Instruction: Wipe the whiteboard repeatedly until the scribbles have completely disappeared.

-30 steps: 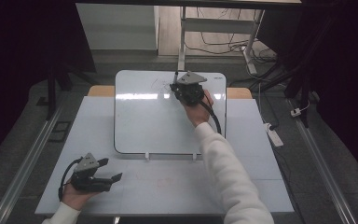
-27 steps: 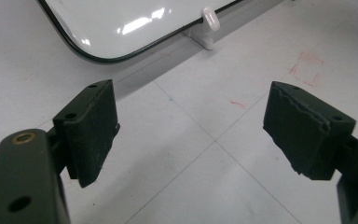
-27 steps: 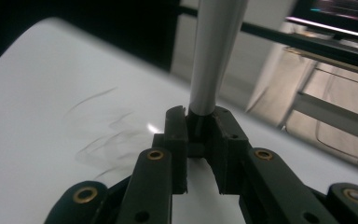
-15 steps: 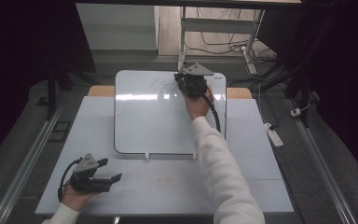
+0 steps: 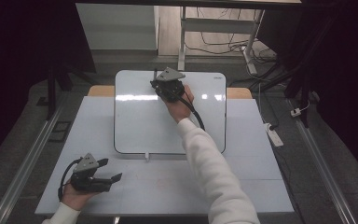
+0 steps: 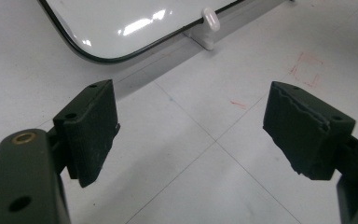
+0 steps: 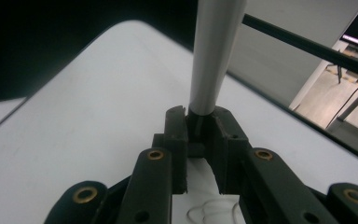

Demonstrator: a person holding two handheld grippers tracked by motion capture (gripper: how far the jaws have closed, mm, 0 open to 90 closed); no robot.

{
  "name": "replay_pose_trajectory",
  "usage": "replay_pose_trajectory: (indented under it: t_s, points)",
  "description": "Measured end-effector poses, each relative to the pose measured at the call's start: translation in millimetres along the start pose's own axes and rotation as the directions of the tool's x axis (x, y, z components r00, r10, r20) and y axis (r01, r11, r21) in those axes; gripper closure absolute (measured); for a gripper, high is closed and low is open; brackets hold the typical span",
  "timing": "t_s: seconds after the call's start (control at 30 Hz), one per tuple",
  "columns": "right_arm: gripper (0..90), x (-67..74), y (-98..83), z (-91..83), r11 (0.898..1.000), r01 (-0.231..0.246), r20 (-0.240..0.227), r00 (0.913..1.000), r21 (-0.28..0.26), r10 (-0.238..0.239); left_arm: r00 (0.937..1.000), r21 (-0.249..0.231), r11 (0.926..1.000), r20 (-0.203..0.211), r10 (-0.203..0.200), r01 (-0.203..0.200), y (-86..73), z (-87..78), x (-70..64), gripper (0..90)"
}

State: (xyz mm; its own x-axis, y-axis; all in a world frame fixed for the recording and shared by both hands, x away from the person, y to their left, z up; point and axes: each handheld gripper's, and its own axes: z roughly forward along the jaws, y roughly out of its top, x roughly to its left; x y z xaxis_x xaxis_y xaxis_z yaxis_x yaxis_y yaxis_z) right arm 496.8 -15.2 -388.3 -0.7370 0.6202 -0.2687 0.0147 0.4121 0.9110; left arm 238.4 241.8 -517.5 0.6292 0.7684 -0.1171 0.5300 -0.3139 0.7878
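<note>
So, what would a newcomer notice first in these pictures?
First, the right gripper at the far part of the whiteboard, its jaws shut on a grey marker. Then the left gripper, resting open on the white table at the near left corner.

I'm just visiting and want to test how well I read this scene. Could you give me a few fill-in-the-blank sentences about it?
1. The right gripper is over the far part of the ____, its jaws shut on a grey marker.
2. The jaws of the left gripper stand ____, with nothing between them.
3. The left gripper rests near the table's ____ edge.

Missing words: whiteboard; open; near
</note>
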Motion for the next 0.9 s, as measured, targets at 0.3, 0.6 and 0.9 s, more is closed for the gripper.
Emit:
replay_pose_trajectory:
  t_s: [0.3,0.6,0.9]
  points:
    - [77.0,16.7,1.4,5.0,0.997,0.066,-0.044,0.997,0.04,-0.064,1.0,-0.003,1.0,0.002,-0.004,0.004,-0.2,-0.1,1.2,18.9]
    - [77.0,23.1,-7.7,-0.5,0.998,0.062,-0.054,0.9967,0.03,-0.06,1.0,-0.003,1.0,0.003,-0.004,0.004,-0.2,-0.6,0.9,18.9]
    - [77.0,13.7,-5.0,0.7,1.0,0.025,-0.035,0.9991,0.006,-0.025,1.0,-0.002,1.0,0.001,-0.002,0.002,0.5,0.1,-0.2,18.9]
